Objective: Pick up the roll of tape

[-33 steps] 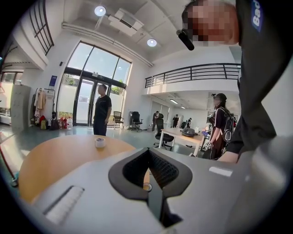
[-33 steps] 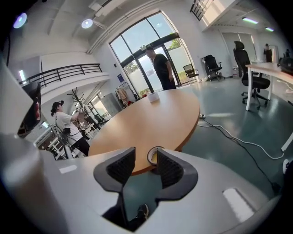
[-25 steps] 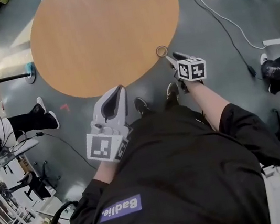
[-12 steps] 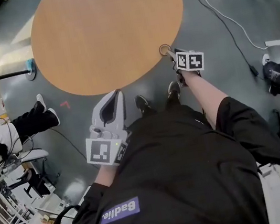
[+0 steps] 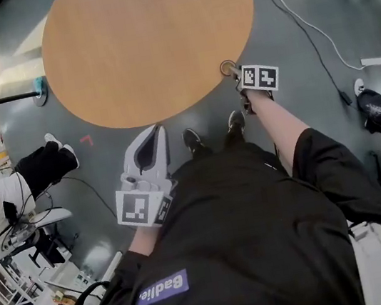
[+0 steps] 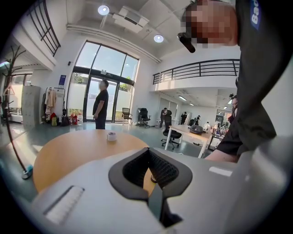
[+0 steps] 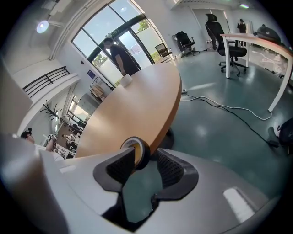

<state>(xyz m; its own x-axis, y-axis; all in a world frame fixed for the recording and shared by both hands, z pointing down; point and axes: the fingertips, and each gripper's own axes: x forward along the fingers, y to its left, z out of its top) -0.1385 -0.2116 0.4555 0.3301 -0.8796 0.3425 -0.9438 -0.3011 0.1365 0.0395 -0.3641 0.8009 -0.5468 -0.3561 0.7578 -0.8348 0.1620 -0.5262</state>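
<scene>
The roll of tape [image 7: 136,151] stands between the narrowly parted jaws of the right tongs [image 7: 143,157], against one pad; probably light, stiff and smooth, best pinched across its flat faces. The left tongs [image 6: 147,151] are closed and empty

My right claw [image 7: 145,151] wore a matt grey plastic shell; its pads [image 7: 170,169] were black and ribbed, rubbery. Between them the tape [image 7: 136,151] looked glossy black outside, tan within. Ahead of the claw the table [image 7: 132,100] was smooth pale wood with a soft sheen; below it the floor [image 7: 219,123] shone, polished grey-green.
</scene>
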